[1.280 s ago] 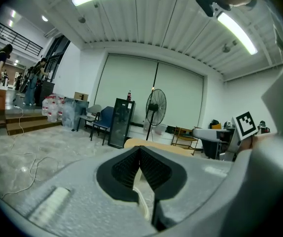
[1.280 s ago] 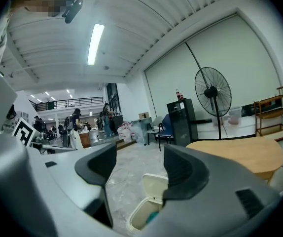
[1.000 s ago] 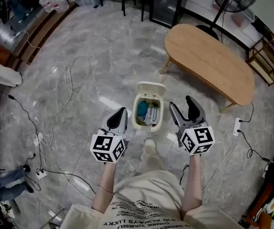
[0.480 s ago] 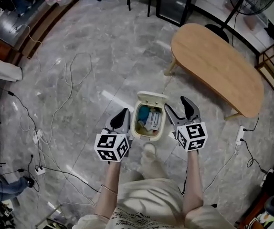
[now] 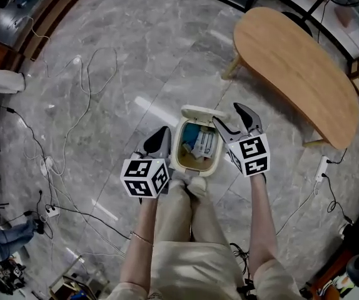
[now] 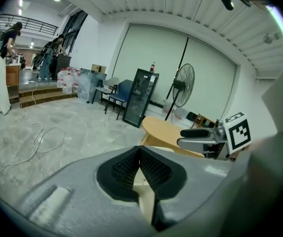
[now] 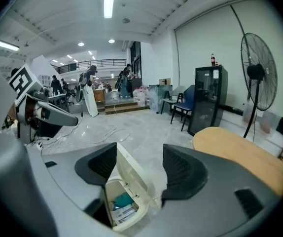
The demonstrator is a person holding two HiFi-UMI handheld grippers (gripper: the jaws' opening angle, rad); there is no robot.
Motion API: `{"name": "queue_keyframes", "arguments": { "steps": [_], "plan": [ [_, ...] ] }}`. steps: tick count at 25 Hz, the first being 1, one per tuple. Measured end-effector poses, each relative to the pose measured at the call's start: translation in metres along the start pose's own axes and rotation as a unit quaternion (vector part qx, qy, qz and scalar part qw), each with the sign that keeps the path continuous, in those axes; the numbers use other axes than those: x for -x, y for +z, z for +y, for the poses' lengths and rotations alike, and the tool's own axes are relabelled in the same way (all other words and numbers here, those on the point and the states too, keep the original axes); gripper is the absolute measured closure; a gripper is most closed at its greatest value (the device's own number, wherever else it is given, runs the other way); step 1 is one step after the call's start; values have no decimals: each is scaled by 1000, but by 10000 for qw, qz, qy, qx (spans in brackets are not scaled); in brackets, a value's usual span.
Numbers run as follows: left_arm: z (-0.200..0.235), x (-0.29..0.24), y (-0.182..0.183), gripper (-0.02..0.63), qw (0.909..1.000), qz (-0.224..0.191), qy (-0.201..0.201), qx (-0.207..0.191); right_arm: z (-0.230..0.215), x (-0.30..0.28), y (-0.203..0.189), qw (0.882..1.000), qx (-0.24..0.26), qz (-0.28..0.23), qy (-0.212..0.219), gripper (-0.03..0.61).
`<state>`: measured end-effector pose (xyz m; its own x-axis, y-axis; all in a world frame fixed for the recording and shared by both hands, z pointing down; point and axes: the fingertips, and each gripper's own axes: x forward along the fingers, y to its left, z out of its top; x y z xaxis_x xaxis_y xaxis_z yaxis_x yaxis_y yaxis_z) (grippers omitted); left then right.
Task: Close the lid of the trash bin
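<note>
A small cream trash bin [image 5: 181, 158] stands on the floor with its lid [image 5: 199, 112] tipped up at the far side; paper and a teal item lie inside. My right gripper [image 5: 229, 118] is open, just right of the lid's hinge end. In the right gripper view the raised lid [image 7: 131, 177] stands in the gap of the right gripper [image 7: 139, 168], nearer the left jaw; contact cannot be told. My left gripper [image 5: 160, 139] is shut and empty, close to the bin's left wall. The left gripper [image 6: 139, 168] shows its pads pressed together.
A curved wooden table [image 5: 295, 64] stands beyond the bin on the right. Loose cables [image 5: 82, 99] trail over the marble floor at the left, and a power strip [image 5: 321, 167] lies at the right. The person's legs [image 5: 189, 230] stand right behind the bin. A standing fan [image 7: 257, 73] and a black cabinet [image 7: 208, 100] are further off.
Both grippers have moved forward and closed in on the bin. The right gripper now reaches the raised lid; the left sits by the bin's left wall. The lid stays up.
</note>
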<state>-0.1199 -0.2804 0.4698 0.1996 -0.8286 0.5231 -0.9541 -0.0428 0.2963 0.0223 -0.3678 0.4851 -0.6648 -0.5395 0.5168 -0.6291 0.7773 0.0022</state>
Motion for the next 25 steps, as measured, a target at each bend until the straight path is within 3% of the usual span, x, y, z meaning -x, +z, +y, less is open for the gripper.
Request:
{"name": "queue_keyframes", "arguments": {
  "steps": [6,15,25],
  "plan": [
    [16,-26,-23,591,9998,181,-20,83,9,-28,-27,9968,626,417,275,285],
    [32,-52,-62,591,9982,528,-95,260,18,-57,-60,9809,1686,935,269,287],
    [27,-53,-79,591,9969,677,-292,275,28,-54,-68,9742,1972,1085,174,288]
  ]
}}
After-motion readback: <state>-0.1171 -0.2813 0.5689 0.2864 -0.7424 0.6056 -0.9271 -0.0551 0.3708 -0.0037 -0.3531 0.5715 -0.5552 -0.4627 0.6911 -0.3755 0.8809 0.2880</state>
